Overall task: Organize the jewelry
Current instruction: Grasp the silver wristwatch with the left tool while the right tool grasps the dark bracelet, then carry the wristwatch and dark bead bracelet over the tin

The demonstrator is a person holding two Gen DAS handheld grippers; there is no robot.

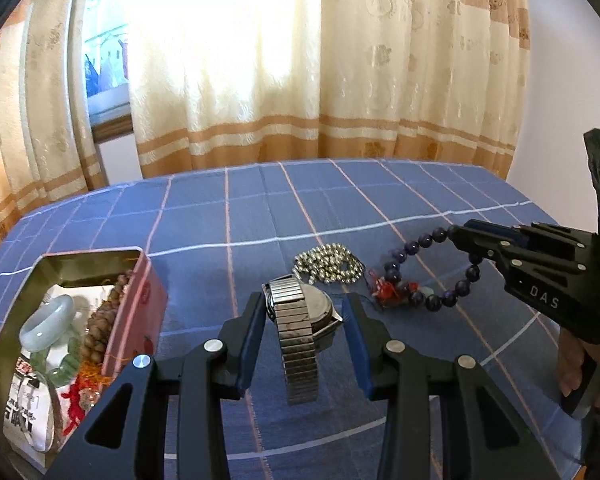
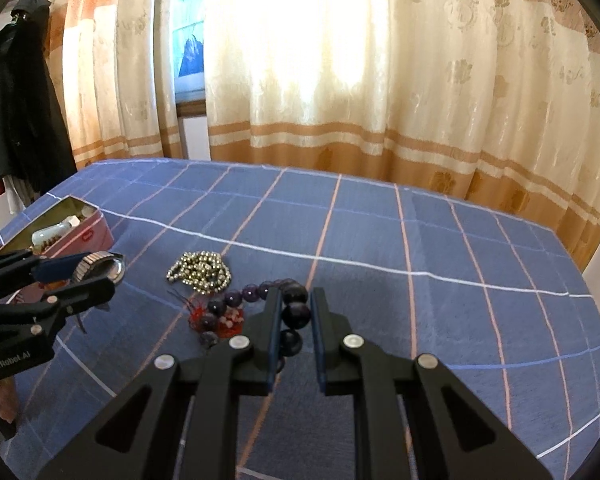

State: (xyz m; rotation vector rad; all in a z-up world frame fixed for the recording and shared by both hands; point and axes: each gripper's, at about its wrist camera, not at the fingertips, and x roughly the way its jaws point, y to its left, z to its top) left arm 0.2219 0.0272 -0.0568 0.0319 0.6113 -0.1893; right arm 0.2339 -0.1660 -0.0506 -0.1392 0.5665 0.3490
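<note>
My left gripper (image 1: 305, 306) is shut on a silver watch (image 1: 300, 320) with a metal stretch band, held above the blue checked cloth; the watch also shows in the right wrist view (image 2: 100, 266). My right gripper (image 2: 296, 300) is shut on a dark purple bead bracelet (image 2: 296, 314) with a red tassel (image 2: 220, 320), which also shows in the left wrist view (image 1: 432, 272). A silver bead chain (image 1: 326, 266) lies heaped on the cloth between them. An open pink tin (image 1: 140, 280) stands at the left and holds a jade bangle (image 1: 50, 322), brown beads and other pieces.
The table is covered by a blue checked cloth (image 2: 420, 240). Cream and orange curtains (image 2: 340, 80) hang behind its far edge. Dark clothes (image 2: 16, 100) hang at the far left. The tin also shows in the right wrist view (image 2: 80, 232).
</note>
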